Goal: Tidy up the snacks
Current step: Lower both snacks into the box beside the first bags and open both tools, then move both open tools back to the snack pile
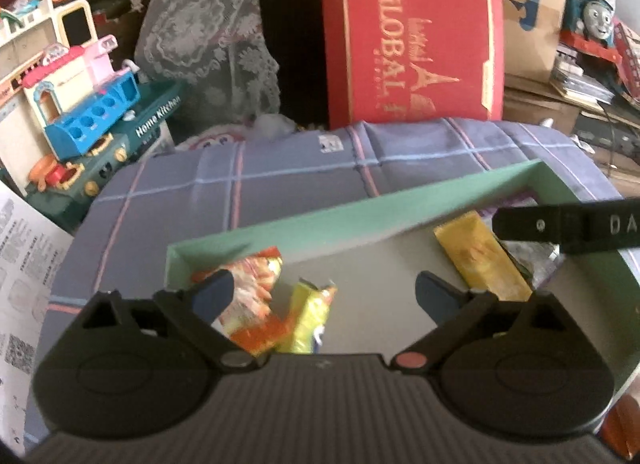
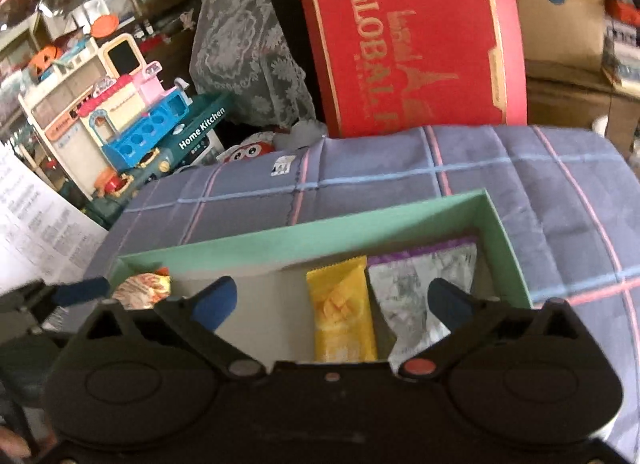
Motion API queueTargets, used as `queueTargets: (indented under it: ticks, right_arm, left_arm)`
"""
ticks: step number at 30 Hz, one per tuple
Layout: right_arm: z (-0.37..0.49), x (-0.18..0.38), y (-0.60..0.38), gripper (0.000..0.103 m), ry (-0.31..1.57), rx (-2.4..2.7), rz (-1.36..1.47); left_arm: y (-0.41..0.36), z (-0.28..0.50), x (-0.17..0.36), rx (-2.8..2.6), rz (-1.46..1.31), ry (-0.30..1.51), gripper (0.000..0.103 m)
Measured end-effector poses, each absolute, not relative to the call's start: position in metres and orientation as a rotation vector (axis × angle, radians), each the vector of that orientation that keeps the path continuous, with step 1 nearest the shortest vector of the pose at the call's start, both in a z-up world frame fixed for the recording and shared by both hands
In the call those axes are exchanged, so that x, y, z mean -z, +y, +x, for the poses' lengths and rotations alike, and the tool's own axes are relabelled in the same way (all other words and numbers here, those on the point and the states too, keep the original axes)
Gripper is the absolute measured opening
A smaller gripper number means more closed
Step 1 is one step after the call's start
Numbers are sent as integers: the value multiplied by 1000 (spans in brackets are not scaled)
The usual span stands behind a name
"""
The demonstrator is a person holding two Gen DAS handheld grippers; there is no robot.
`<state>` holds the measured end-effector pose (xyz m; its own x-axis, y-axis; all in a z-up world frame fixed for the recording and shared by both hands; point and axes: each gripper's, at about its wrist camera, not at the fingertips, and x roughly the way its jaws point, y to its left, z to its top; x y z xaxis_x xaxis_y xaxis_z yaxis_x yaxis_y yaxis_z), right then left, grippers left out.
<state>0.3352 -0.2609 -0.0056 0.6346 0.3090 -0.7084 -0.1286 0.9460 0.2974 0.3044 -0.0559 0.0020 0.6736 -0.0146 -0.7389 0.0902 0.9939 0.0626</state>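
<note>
The red box (image 1: 412, 36), standing upright beyond the left gripper (image 1: 324, 294) behind the cloth-covered surface, bears gold lettering "GLOBAL", turned sideways, above a tower emblem; further characters are cut off. The teal toy kitchen set (image 2: 200, 128), far left of the right gripper (image 2: 332, 298), reads "Home Kitchen" in white. The black bar (image 1: 568, 226) right of the left gripper shows "DA". Print on the white sheet (image 1: 24, 264) is illegible.

matt card box (image 2: 304, 238); glossy wrappers (image 2: 342, 308)
</note>
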Motion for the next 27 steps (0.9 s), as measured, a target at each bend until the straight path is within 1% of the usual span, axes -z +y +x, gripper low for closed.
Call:
queueTargets:
  ticks: [3, 19, 27]
  right_arm:
    - [326, 4, -269, 103, 867, -245, 264]
    - [234, -34, -277, 103, 851, -260, 253]
    - [184, -29, -269, 103, 885, -288, 261]
  left_arm:
    - [-57, 293, -4, 71, 81, 844, 103]
    - [-48, 203, -27, 111, 29, 854, 103]
    - [-15, 149, -18, 98, 9, 880, 103]
